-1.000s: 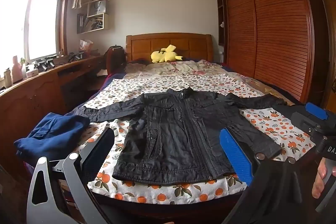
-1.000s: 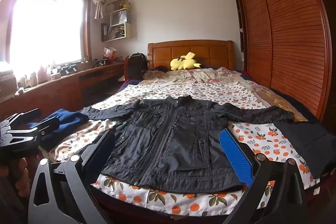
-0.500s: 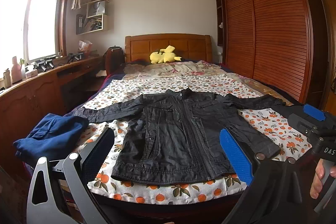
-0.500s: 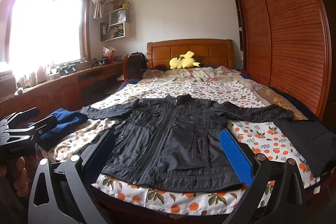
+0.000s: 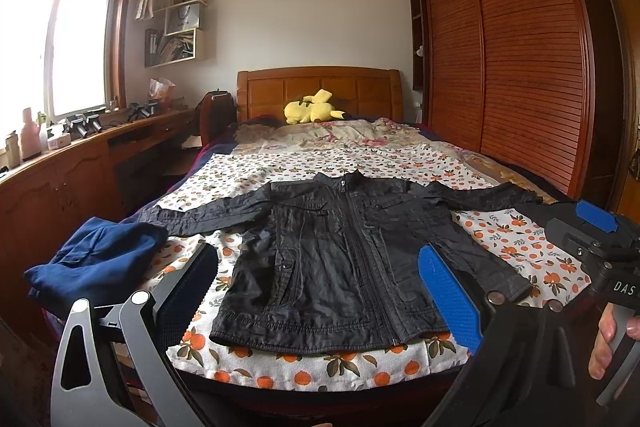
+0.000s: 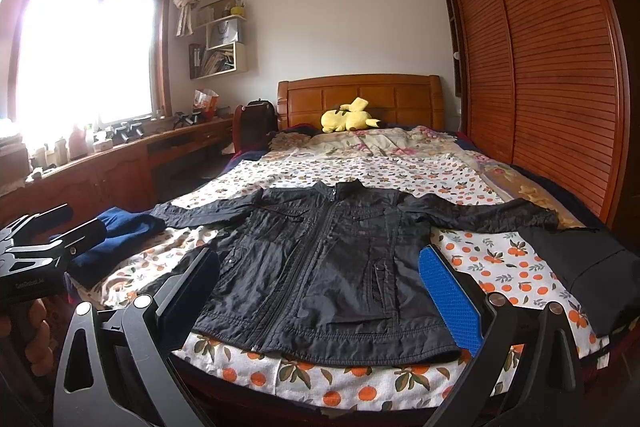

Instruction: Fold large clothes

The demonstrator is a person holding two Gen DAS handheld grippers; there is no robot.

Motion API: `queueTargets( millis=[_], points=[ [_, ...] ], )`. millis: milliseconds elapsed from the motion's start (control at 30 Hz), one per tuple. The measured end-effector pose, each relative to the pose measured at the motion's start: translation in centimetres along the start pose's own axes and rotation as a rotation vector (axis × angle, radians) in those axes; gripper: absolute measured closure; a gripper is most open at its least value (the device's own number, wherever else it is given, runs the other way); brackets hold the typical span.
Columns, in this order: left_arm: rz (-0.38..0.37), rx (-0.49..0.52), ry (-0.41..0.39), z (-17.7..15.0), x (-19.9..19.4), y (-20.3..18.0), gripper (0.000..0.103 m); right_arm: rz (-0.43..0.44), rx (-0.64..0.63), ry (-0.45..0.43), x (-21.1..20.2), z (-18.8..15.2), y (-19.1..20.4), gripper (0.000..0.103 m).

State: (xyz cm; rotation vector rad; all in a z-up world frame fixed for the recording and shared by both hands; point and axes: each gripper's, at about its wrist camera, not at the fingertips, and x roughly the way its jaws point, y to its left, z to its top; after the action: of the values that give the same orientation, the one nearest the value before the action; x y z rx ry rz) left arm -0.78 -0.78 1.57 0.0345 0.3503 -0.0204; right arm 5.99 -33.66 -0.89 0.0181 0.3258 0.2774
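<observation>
A black jacket (image 5: pixel 340 259) lies flat and face up on the bed (image 5: pixel 304 367), zipped shut down the middle, its collar toward the headboard and its hem near the foot edge. Both sleeves are spread out sideways, the left one reaching toward a heap of dark blue cloth (image 5: pixel 96 263), the right one stretched toward a dark garment (image 6: pixel 588 267) at the bed's right edge. The fabric is thin, slightly shiny and wrinkled, with flap pockets on the chest and snap pockets lower down.
</observation>
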Motion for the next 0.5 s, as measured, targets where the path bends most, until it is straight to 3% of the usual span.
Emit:
queueTargets(
  millis=[500],
  points=[
    [-0.006, 0.001, -0.023, 0.34, -0.44, -0.45, 0.002, -0.003, 0.002, -0.002, -0.1, 0.16, -0.33, 0.007]
  ],
)
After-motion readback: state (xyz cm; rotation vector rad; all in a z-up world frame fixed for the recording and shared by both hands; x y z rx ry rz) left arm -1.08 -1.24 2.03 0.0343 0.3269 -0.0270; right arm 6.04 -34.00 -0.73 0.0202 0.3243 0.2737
